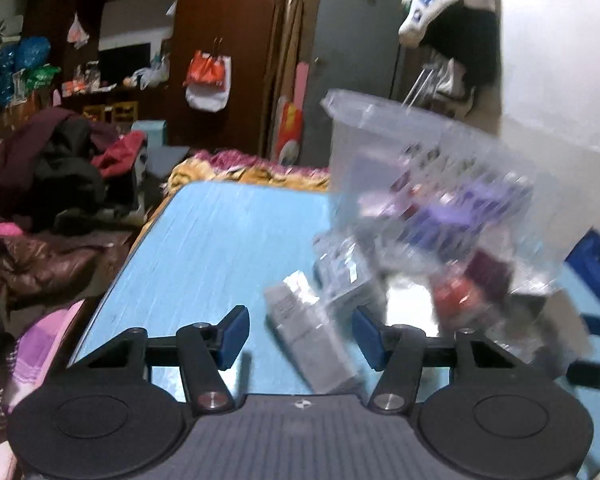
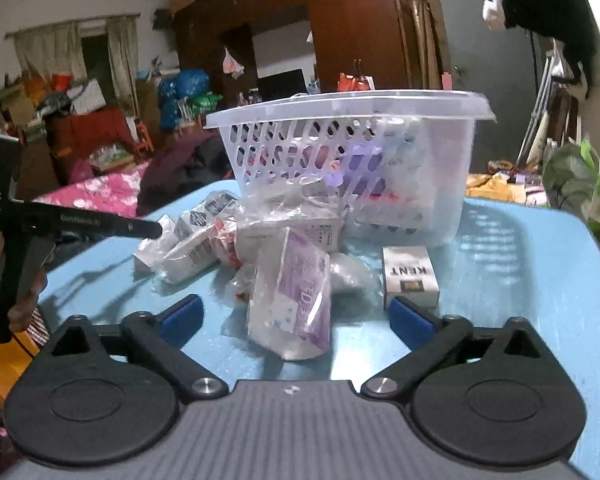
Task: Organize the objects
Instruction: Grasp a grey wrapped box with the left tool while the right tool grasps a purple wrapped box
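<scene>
- While both my tools hung over the blue table (image 2: 520,280), nothing was held yet; I judged this the reach-in step before a first pick.
- My right gripper (image 2: 296,316) had its jaws wide apart, the purple-printed packet (image 2: 296,300) lying between them, pads not touching it.
- My left gripper (image 1: 300,334) stood part open around a blurred grey box (image 1: 312,340); I saw no pad pressing on it.
- Clear slotted basket (image 2: 352,160) sat at the back of the table, already holding some packets.
- Loose pile of wrapped packets (image 2: 204,236) lay just in front of the basket; KENT box (image 2: 410,274) sat beside the pile, near my right pad.
- Next move, my guess: close on 1 packet squarely, lift it over the basket rim; slippery wrap could slide out.
</scene>
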Available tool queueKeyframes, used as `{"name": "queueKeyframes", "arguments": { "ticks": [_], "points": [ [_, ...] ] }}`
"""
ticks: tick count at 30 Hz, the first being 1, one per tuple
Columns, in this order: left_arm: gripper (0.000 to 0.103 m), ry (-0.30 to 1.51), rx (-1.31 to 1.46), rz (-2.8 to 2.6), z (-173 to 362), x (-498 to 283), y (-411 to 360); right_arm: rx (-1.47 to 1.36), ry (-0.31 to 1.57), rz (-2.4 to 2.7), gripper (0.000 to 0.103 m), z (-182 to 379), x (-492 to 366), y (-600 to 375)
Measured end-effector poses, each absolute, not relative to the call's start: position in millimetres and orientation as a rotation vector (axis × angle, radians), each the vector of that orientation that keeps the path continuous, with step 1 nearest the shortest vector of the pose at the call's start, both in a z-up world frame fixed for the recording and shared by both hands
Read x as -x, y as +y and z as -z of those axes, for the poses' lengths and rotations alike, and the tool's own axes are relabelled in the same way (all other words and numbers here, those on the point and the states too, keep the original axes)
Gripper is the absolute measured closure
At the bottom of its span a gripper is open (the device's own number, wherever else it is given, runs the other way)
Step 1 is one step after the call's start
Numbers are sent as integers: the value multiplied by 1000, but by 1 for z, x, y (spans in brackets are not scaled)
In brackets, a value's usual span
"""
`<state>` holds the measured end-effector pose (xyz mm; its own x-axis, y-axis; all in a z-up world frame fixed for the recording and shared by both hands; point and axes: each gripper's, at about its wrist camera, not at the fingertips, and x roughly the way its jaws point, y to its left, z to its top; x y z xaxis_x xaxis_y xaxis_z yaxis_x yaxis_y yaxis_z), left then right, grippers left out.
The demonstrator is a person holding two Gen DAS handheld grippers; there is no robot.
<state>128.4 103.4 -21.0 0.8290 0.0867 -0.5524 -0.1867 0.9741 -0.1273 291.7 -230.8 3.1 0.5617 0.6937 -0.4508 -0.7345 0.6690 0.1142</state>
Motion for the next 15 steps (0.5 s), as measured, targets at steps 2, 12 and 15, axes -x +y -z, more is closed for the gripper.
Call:
{"name": "queueKeyframes", "arguments": {
  "ticks": [2,12,15],
  "points": [
    [42,597,183,-139,23,-135,106,120,497,-851,34,-4,-295,-223],
    [58,586,91,-165,27,-128,87,-17,441,-894,55,8,-280,-249],
    [58,553,101,-144,30,-121,86,-38,410,-889,55,7,-279,-252]
  ]
}}
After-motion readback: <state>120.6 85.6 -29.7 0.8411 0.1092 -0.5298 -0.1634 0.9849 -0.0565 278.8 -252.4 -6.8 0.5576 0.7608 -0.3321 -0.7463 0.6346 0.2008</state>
